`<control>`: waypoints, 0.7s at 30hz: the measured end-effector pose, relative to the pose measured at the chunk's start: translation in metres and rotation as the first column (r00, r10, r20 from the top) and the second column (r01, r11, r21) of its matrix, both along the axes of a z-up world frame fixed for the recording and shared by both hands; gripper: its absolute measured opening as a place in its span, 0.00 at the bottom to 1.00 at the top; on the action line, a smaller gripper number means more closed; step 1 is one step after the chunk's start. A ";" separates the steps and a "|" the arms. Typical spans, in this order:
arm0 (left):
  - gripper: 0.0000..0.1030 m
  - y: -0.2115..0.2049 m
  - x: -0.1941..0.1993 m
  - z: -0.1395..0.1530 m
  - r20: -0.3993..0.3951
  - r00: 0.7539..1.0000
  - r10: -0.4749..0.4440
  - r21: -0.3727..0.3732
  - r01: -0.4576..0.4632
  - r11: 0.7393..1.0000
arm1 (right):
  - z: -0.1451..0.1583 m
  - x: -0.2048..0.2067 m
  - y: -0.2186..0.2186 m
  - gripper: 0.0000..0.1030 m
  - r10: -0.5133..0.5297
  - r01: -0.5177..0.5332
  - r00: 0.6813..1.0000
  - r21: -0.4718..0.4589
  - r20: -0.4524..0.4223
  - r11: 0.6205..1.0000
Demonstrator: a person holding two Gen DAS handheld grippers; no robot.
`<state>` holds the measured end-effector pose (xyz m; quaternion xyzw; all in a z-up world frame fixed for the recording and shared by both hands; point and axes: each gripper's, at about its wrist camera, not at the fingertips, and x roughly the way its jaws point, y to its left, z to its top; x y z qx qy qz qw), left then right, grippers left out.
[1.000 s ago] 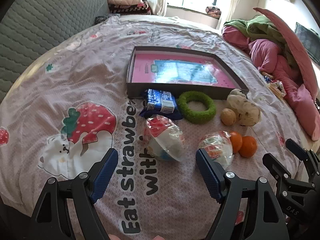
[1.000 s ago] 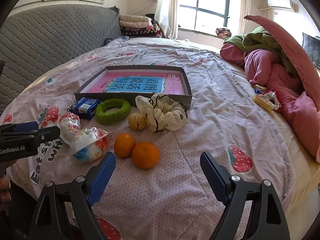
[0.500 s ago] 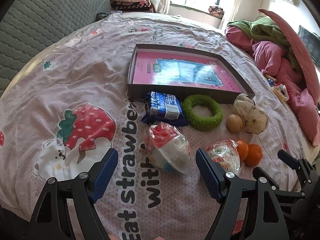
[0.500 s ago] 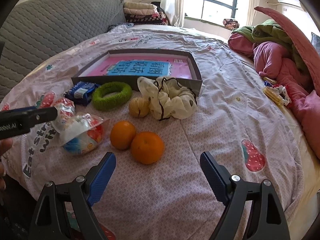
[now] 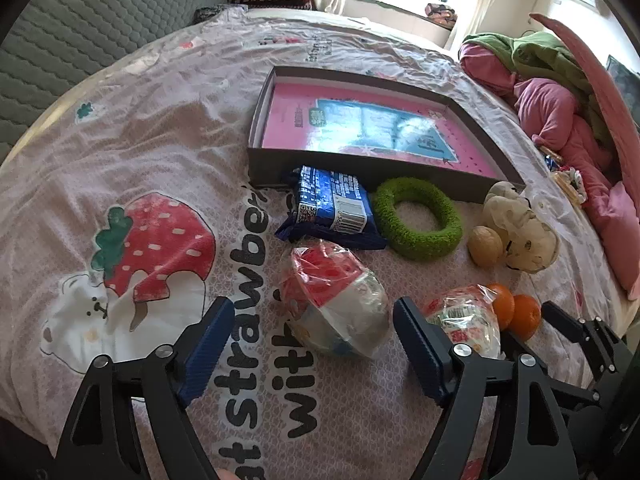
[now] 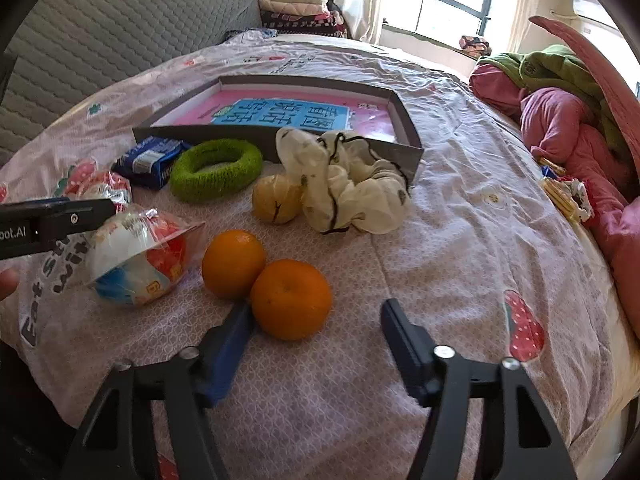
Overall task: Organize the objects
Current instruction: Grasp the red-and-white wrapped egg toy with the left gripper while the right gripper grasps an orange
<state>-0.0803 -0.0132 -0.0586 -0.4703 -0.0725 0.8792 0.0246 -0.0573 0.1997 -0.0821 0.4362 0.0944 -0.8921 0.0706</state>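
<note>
1. Left wrist view: your left gripper (image 5: 308, 344) is wide open, holding nothing, with its fingers on either side of the wrapped toy bowl (image 5: 334, 304) on the bedsheet (image 5: 132, 152). Blue snack pack (image 5: 332, 208) and green ring (image 5: 416, 218) lie against the shallow box (image 5: 360, 162).
2. Right wrist view: your right gripper (image 6: 316, 340) is wide open and empty, with the near orange (image 6: 291, 299) just ahead between its fingers, touching the second orange (image 6: 233, 263).

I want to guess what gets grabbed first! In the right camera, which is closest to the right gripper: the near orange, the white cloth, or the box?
From the right gripper:
1. Near orange, just ahead, between its fingers.
2. White cloth, farther back, middle.
3. Box, behind the cloth, farthest.
</note>
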 end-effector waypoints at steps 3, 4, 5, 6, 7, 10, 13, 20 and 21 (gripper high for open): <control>0.82 -0.001 -0.004 -0.003 0.008 1.000 0.012 0.016 -0.012 1.000 | -0.003 -0.003 -0.003 0.51 0.015 -0.015 1.000 -0.019 0.001 1.000; 0.82 -0.002 -0.005 -0.004 0.013 1.000 0.014 0.020 -0.014 1.000 | -0.003 -0.003 -0.003 0.49 0.022 -0.022 1.000 -0.024 0.001 0.999; 0.82 -0.003 -0.006 -0.006 0.018 1.000 0.014 0.031 -0.015 0.999 | -0.003 -0.003 -0.002 0.48 0.024 -0.024 1.000 -0.034 0.000 0.999; 0.82 -0.003 -0.009 -0.007 0.026 1.000 0.012 0.046 -0.013 0.999 | -0.003 -0.004 -0.002 0.47 0.024 -0.024 1.000 -0.041 0.001 0.999; 0.82 -0.004 -0.011 -0.008 0.031 0.999 0.013 0.057 -0.015 0.998 | -0.004 -0.004 -0.002 0.45 0.026 -0.026 1.000 -0.051 0.001 0.998; 0.82 -0.005 -0.015 -0.012 0.037 0.999 0.023 0.071 -0.025 0.997 | -0.004 -0.004 0.001 0.43 0.028 -0.028 1.000 -0.074 0.004 0.997; 0.82 -0.003 -0.019 -0.015 0.044 0.999 0.025 0.076 -0.029 0.997 | -0.004 -0.004 0.003 0.42 0.025 -0.025 1.000 -0.099 0.007 0.995; 0.82 -0.001 -0.027 -0.021 0.060 0.998 0.026 0.075 -0.031 0.997 | -0.003 -0.005 0.001 0.40 0.031 -0.031 1.000 -0.080 -0.002 0.996; 0.82 -0.001 -0.029 -0.021 0.058 0.998 0.027 0.076 -0.032 0.997 | -0.003 -0.005 0.002 0.40 0.031 -0.031 1.000 -0.084 0.001 0.996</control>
